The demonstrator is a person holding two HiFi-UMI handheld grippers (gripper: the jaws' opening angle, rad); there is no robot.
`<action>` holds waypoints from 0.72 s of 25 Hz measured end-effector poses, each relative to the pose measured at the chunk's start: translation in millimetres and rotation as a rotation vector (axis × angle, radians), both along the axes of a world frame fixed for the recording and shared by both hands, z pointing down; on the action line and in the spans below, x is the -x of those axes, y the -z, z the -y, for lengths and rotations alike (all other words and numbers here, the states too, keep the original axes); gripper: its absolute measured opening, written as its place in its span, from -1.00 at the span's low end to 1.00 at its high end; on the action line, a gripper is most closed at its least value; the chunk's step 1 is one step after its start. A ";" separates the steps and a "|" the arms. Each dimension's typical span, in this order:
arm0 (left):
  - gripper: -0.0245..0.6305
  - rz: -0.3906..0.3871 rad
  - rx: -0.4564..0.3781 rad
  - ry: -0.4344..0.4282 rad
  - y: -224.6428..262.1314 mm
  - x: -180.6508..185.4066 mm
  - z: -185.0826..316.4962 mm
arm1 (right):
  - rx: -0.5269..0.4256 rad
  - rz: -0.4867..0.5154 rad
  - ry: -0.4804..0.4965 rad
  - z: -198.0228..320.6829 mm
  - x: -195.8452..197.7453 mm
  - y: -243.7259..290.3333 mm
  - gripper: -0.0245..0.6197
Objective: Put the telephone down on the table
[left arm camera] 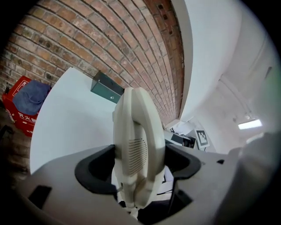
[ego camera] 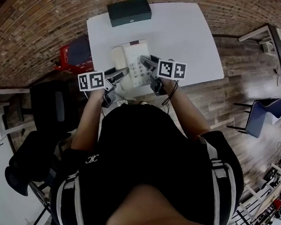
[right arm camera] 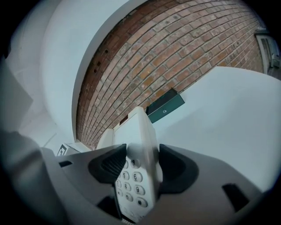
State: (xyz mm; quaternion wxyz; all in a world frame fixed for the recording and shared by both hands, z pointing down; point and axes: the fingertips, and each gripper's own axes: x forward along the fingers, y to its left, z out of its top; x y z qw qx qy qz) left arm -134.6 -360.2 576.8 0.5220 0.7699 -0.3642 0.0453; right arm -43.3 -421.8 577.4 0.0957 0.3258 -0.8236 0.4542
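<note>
The left gripper [left arm camera: 138, 163] is clenched on the telephone's cream handset [left arm camera: 135, 132]. Its two dark pads [left arm camera: 94, 169] press the handset's sides, and the handset stands edge-on between them with its slotted grille facing the camera. The jaws are only as far apart as the handset is thick.

The right gripper [right arm camera: 138, 167] grips the telephone [ego camera: 131, 61] by the other side. Its jaws close over the edge of the body at the keypad [right arm camera: 131, 186], one pad on the key face and the other on the underside. The number keys show just below the pads.

From the head view the telephone sits between the two grippers, over the near part of the white table [ego camera: 188, 36], with the handset on its left side and the keys on its right. The body looks tilted in the right gripper view. No view shows whether its base touches the tabletop or hangs just above it.

A dark green box [ego camera: 129, 11] lies at the table's far edge, well apart from the telephone. A red box [left arm camera: 16, 112] with a blue cloth [left arm camera: 31, 96] on top stands on the floor to the left of the table, against the brick wall [right arm camera: 175, 44].
</note>
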 end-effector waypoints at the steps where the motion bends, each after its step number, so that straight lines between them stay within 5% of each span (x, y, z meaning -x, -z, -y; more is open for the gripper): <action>1: 0.17 -0.006 0.013 0.004 -5.7 1.4 1.1 | 0.012 -0.007 0.004 1.5 1.7 -5.7 -0.29; 18: 0.16 -0.046 0.144 -0.025 -76.3 -1.3 26.4 | 0.179 -0.070 -0.025 20.0 -4.7 -81.4 -0.29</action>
